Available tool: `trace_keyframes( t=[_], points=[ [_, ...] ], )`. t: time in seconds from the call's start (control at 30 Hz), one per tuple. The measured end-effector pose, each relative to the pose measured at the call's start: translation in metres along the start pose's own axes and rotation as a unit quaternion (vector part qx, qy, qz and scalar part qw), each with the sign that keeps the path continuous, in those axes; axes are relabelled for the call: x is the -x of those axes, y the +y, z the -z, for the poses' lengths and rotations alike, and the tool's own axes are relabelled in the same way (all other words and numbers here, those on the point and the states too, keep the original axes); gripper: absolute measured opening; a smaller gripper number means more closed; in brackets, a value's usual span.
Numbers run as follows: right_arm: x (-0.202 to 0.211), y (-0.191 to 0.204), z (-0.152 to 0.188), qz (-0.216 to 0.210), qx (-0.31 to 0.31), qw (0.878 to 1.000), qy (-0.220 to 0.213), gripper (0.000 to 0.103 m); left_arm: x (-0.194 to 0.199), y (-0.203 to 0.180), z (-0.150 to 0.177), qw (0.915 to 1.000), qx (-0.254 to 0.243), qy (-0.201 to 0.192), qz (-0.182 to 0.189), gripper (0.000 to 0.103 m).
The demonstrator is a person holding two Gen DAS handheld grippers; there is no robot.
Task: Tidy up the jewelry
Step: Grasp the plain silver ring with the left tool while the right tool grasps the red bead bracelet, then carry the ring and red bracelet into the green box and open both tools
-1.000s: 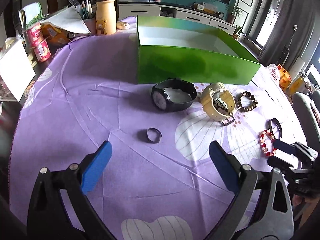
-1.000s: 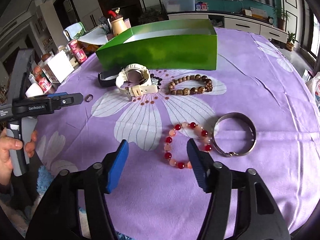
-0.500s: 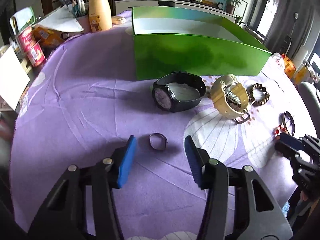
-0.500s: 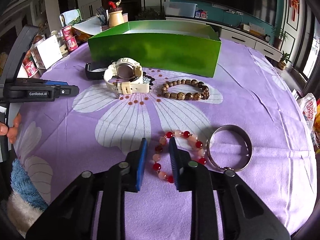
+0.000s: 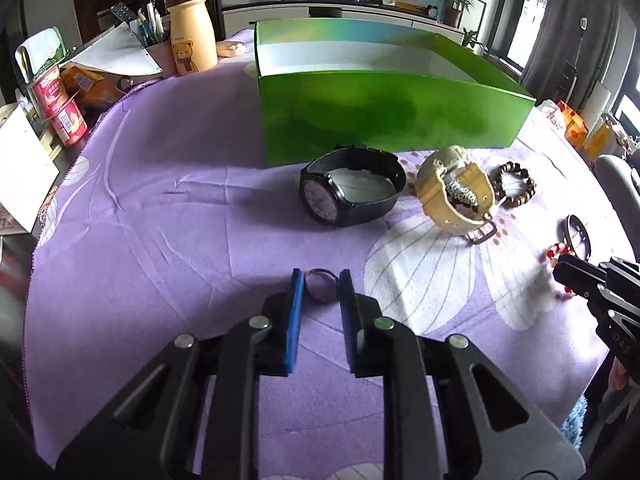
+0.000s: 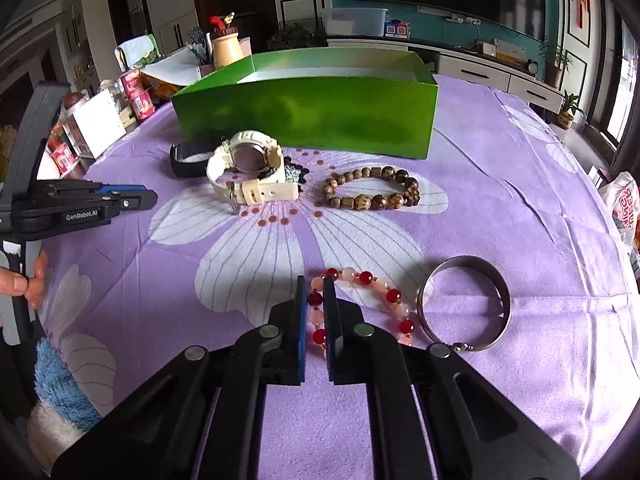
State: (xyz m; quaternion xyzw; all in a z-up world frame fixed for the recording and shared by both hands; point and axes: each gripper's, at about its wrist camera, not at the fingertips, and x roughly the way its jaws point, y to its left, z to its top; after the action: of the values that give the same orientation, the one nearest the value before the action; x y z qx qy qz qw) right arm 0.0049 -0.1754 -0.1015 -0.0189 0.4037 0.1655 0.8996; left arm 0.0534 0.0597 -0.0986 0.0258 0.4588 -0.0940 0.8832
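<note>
My left gripper [image 5: 320, 280] has closed around a small dark ring [image 5: 320, 285] on the purple cloth; the blue pads touch its sides. My right gripper [image 6: 315, 292] is shut on the left side of a red and pink bead bracelet [image 6: 384, 300]. A green box [image 5: 384, 120] stands open at the back. In front of it lie a black watch [image 5: 352, 192], a cream watch [image 5: 456, 196] and a wooden bead bracelet [image 5: 514, 184]. A metal bangle [image 6: 464, 304] lies right of the red bracelet.
A bear-print bottle [image 5: 192, 36], red cans [image 5: 60, 108], papers and pens crowd the table's far left edge. The purple flowered cloth [image 5: 160, 220] covers the table. A white packet [image 6: 624, 208] lies at the right edge.
Both grippers have moved forward and closed: the left around the ring, the right onto the red bead bracelet.
</note>
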Motion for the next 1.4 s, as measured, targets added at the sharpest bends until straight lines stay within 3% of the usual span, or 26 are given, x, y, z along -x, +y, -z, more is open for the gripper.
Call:
trace_keyframes(
  t=[0.37, 0.7, 1.23, 1.4],
  points=[
    [0.024, -0.009, -0.021, -0.043, -0.043, 0.998, -0.034, 0.007, 0.033, -0.011, -0.024, 0.9995, -0.009, -0.024, -0.018, 0.018],
    [0.045, -0.006, -0.050, -0.066, -0.046, 0.994, -0.074, 0.007, 0.060, -0.028, -0.054, 0.9981, -0.026, -0.055, -0.008, 0.018],
    [0.054, -0.010, -0.102, -0.069, -0.035, 0.990, -0.121, 0.007, 0.059, -0.051, -0.104, 0.9954, -0.046, -0.083, 0.013, 0.018],
    [0.051, -0.018, -0.128, -0.068, -0.040, 0.988, -0.132, 0.007, 0.050, -0.047, -0.132, 0.9956, -0.032, -0.077, 0.042, 0.018]
  ],
)
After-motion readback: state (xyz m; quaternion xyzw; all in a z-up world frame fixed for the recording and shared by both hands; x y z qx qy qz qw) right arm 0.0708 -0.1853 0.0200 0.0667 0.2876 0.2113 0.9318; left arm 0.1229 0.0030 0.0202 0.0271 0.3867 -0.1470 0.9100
